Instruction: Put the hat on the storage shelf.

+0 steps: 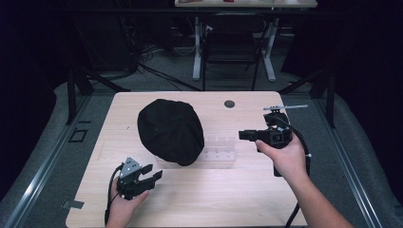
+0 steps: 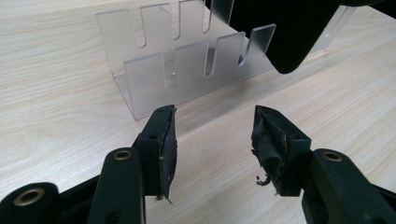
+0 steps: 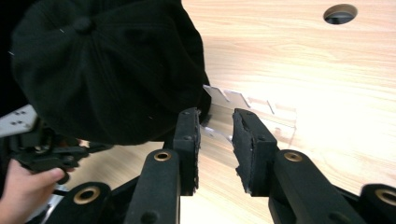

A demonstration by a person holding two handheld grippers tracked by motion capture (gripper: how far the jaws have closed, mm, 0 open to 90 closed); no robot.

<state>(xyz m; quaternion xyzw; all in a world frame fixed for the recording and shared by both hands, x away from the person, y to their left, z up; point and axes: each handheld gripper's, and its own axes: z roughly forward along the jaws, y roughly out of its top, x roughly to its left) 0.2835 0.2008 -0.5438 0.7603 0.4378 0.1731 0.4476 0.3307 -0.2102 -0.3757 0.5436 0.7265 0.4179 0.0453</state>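
**Black cap resting on a clear slotted rack, both grippers held off it**

A clear acrylic rack (image 1: 219,151) sits near the middle of the light wooden table (image 1: 199,204). It is a shallow trough with two upright walls, each cut with a row of rounded slots. In the left gripper view the slots that show of the rack (image 2: 187,60) hold nothing. A black cap (image 1: 170,131) lies over the rack's left end, its edge draped across part of the walls, so the covered slots cannot be checked.

The left gripper (image 1: 153,172), held in the person's left hand (image 1: 124,203) at the near left of the table, points toward the rack and cap. Its jaws stand wide apart with nothing between them; worn, frayed padding lines their inner faces. In its own view the left gripper (image 2: 215,140) has the rack just ahead of its tips and the cap (image 2: 285,28) hanging in at the upper right, neither one touched.

The right gripper (image 1: 243,135), in the right hand (image 1: 285,156), is to the right of the rack and aimed left at it. In its own view the right gripper (image 3: 216,135) has its jaws partly open, a narrow gap between the pads, gripping nothing. The rack (image 3: 252,116) lies just beyond the tips, and the cap (image 3: 107,70) is above and left of them.

The cap is a soft, rounded, panelled crown of matte black fabric with a button at the top. A round hole (image 1: 229,103) is set in the far side of the table.
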